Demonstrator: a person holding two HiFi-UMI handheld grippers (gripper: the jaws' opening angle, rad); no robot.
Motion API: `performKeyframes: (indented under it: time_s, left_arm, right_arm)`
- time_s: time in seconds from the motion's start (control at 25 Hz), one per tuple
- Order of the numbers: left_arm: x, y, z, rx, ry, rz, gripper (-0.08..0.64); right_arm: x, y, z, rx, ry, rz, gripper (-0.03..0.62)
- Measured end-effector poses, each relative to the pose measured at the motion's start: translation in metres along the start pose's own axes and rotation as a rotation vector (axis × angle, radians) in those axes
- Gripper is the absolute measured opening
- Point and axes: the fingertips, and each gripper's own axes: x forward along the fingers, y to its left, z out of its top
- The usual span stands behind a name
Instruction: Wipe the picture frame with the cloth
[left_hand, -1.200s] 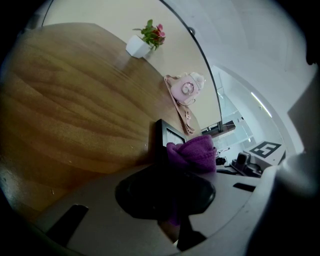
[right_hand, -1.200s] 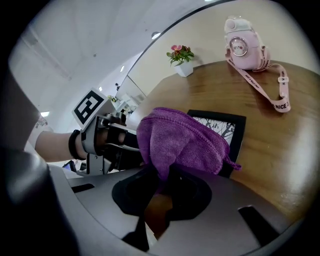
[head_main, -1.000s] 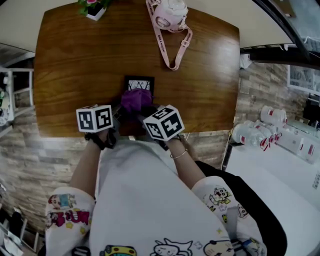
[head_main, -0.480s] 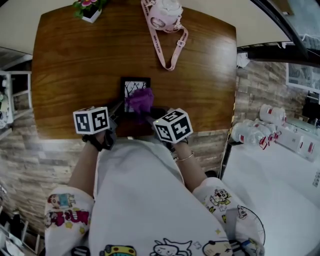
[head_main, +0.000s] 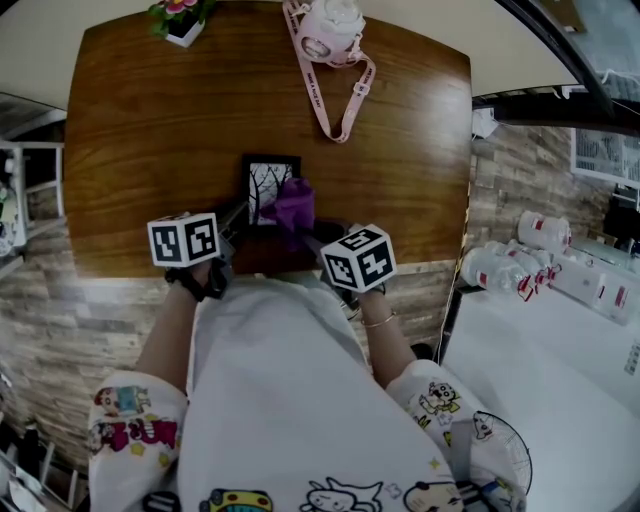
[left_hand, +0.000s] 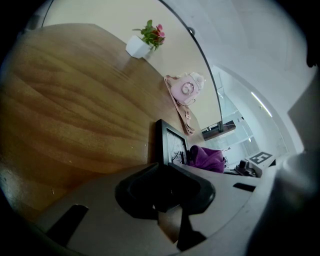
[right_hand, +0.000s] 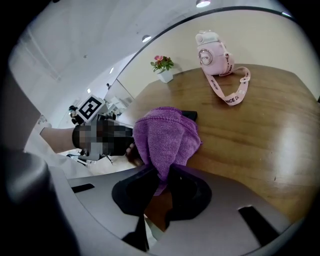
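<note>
Purple cloth (right_hand: 167, 135) | clamped in right gripper (right_hand: 161, 176) | against picture frame (head_main: 258, 185)

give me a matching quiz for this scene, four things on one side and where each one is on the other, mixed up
Things: 1 picture frame; 2 purple cloth; 3 pink bottle; 4 flower pot
Places: A far left corner of the table; B between the jaws of the right gripper; C far edge, strap trailing; D clamped in the left gripper
Pairs: 1-D; 2-B; 3-C; 4-A
</note>
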Motion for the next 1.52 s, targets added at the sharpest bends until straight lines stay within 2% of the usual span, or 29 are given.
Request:
performKeyframes:
  time_s: [0.4, 0.64, 0.92, 1.08, 1.28, 1.52]
  left_arm:
    - [0.0, 0.0, 0.0, -0.006, -0.008, 0.0, 0.057]
    - [-0.001, 0.0, 0.001, -0.005, -0.02, 0.006, 0.058]
    - [-0.02, -0.003, 0.006, -0.006, -0.077, 0.005, 0.086]
    - [-0.032, -0.007, 0.016, 0.034, -0.108, 0.023, 0.086]
    - [-0.047, -0.02, 0.031, 0.12, -0.156, 0.049, 0.086]
    - [-0.073, -0.054, 0.06, 0.236, -0.256, 0.046, 0.086]
  right_arm:
    - [-0.029, -0.031, -0.016, 0.054, -0.023, -0.086, 0.049]
    - [-0.051, -0.037, -0.005, 0.086, -0.106, -0.1, 0.049]
    - [-0.077, -0.037, 0.016, 0.066, -0.205, -0.112, 0.049]
    - [-0.088, -0.035, 0.032, 0.016, -0.246, -0.133, 0.051]
    - [-0.105, -0.03, 0.059, -0.041, -0.318, -0.143, 0.051]
    - [-0.132, -0.016, 0.102, -0.126, -0.456, -0.166, 0.051]
